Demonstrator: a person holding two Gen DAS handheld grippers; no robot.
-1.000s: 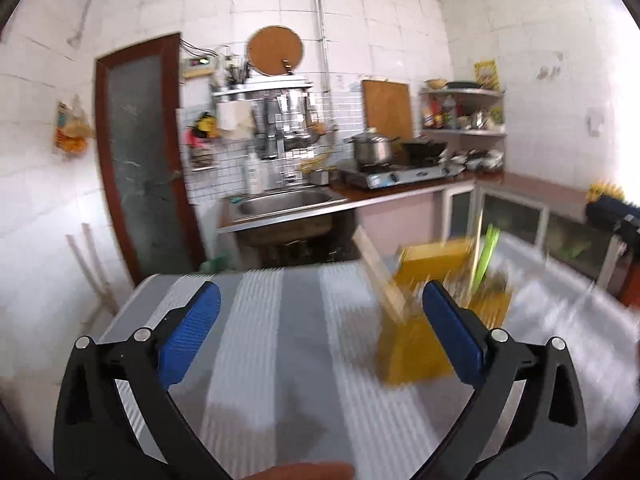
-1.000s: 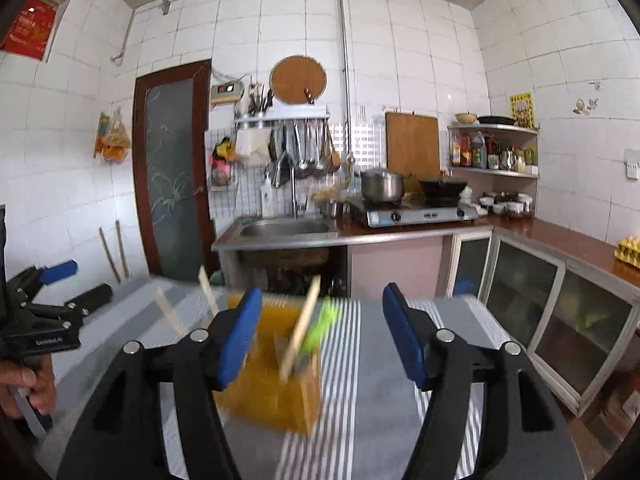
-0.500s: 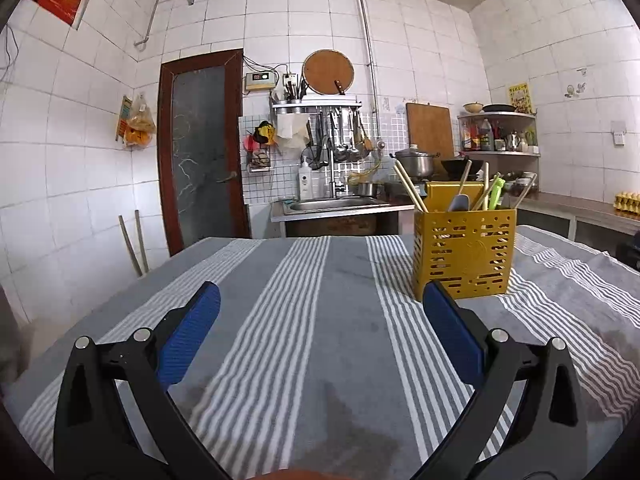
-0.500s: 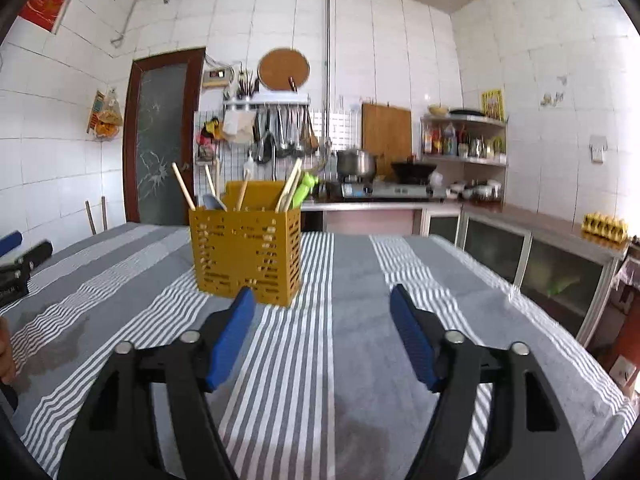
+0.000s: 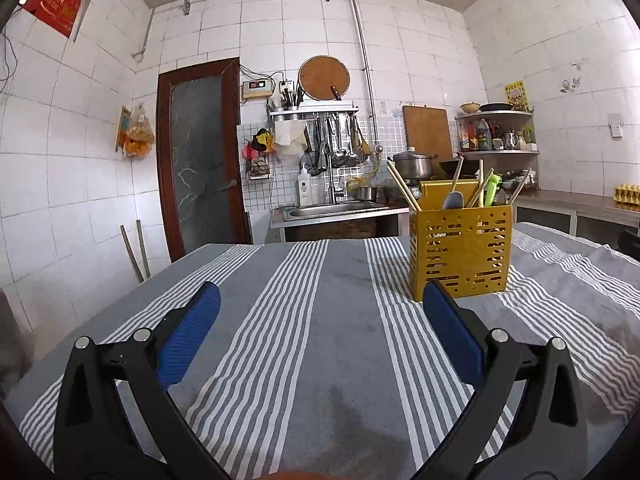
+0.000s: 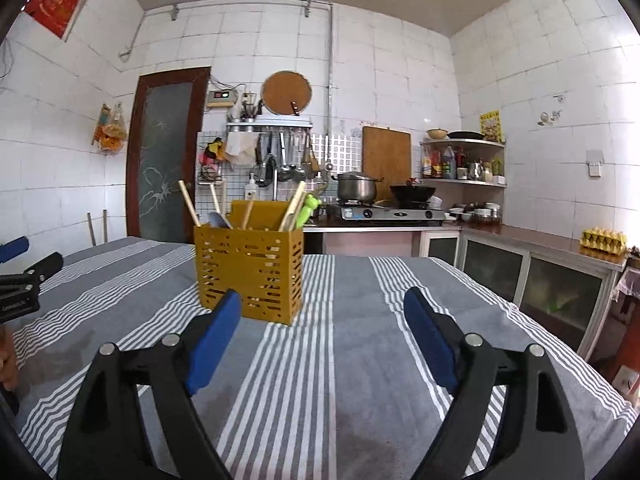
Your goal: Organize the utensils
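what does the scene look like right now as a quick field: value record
setting: kitchen, table covered with a gray striped cloth
container: yellow perforated utensil holder, upright on the cloth
contents: wooden chopsticks, a gray spoon and a green-handled utensil, all standing in the holder
left claw: open, empty, low over the cloth, holder ahead to its right
right claw: open, empty, holder ahead to its left
loose utensils on cloth: none visible
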